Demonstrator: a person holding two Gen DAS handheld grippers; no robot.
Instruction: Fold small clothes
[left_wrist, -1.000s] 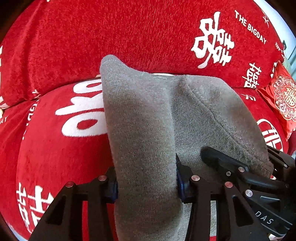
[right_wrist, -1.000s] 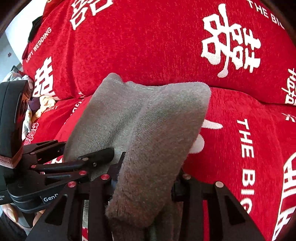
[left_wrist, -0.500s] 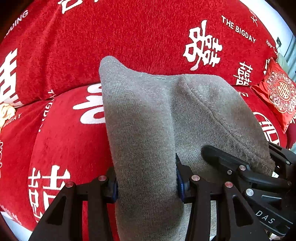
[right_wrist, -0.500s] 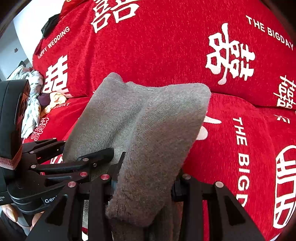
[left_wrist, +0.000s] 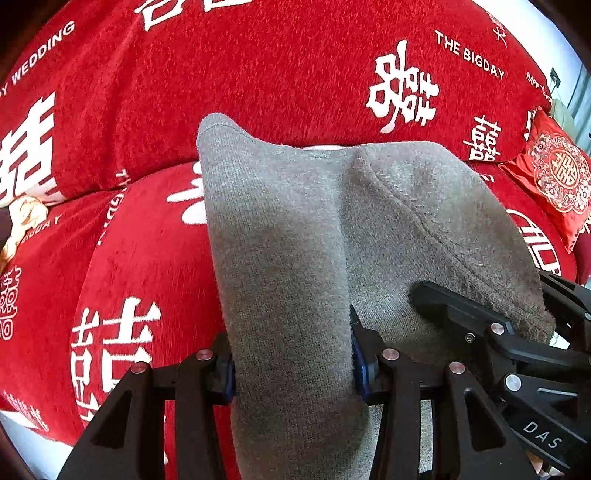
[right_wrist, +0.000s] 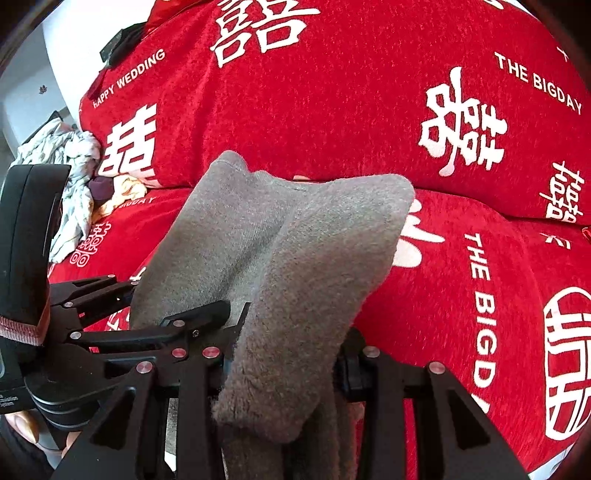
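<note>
At the far left, a crumpled pale cloth heap (right_wrist: 62, 173) is lying on the red plush sofa cover with white wedding lettering (left_wrist: 258, 66). Just right of it, the left gripper (left_wrist: 291, 365) is clamping one corner of the grey knitted garment (left_wrist: 280, 236), its fingers closed down to the thickness of the cloth between them. The garment is hanging in the air above the seat cushion, spanning both tools, with a soft crease running up its middle. Further right, the right gripper (right_wrist: 284, 363) is pinching the fleecy opposite corner just as tightly. At the far right, a small red embroidered cushion (left_wrist: 554, 177) is resting on the seat. To do this step well, both grips should probably be staying level and taut while lowering, so the cloth is landing flat with edges matched before either releases.
</note>
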